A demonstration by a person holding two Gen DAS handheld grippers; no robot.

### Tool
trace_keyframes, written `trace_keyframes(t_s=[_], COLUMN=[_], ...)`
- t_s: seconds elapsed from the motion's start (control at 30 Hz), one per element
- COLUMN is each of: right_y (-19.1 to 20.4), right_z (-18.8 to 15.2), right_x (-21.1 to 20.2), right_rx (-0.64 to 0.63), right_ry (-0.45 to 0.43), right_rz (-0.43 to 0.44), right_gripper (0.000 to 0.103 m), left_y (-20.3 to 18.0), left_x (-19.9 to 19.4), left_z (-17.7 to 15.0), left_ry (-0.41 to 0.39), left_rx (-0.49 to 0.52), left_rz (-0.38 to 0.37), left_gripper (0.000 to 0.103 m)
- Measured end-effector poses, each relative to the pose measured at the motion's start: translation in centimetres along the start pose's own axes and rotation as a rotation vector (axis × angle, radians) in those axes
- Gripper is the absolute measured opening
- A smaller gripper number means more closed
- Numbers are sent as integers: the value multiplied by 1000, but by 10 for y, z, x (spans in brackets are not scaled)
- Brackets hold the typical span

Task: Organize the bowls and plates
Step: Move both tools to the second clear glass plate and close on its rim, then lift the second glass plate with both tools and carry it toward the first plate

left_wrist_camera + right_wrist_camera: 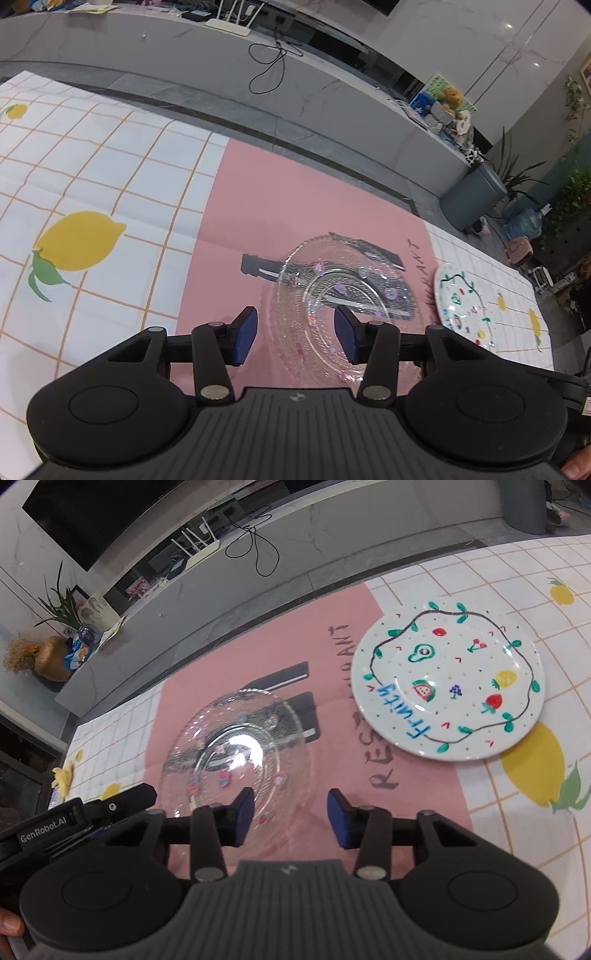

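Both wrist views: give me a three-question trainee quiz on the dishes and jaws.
1. True or false: the glass plate is stacked on the white fruit plate.
2. What does the glass plate rest on? A) pink mat B) lemon tablecloth C) counter
3. Fill in: the left gripper and right gripper jaws are both ____, holding nothing.

Key: 1 false, they lie side by side; 2 A; 3 open.

Both grippers are black with ribbed grey housings. The left gripper (295,334) and right gripper (291,818) have blue pads. White "GenRobot.AI" lettering sits lower left in the right wrist view.
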State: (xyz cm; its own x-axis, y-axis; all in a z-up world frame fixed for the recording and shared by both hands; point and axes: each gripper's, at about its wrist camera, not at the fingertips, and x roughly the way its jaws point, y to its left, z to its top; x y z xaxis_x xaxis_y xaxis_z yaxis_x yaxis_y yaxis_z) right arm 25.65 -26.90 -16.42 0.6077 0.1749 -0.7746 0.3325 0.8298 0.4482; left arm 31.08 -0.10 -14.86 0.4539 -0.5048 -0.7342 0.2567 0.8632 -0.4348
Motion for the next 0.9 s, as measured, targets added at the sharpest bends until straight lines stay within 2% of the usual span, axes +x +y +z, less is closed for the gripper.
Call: trace_keyframes(t_s=[0.1,0.37,0.43,0.5,0.53,0.9], right_y=[-4,-4,-3,-2,-2,-6], right_z=[3,12,13,13,13,11], right_x=[6,16,19,21,22,17], right_rx=[10,-8,-15,-21,-18,16], right_ry=[-1,-34,-38,-33,-34,7], right_rz=[3,21,25,24,22,21], right_gripper=[26,24,20,11,11,9], left_y=[4,8,8,9,8,4], left_x=[6,14,16,16,16,12], left_z=[0,1,1,0,0,0], left_ry=[0,-30,-37,-35,-31,-19], left_rx=[-6,-3,-15,-14,-14,-6], left_rz=[9,18,10,1,-8,-6], left_gripper=[49,29,22,16,13,11])
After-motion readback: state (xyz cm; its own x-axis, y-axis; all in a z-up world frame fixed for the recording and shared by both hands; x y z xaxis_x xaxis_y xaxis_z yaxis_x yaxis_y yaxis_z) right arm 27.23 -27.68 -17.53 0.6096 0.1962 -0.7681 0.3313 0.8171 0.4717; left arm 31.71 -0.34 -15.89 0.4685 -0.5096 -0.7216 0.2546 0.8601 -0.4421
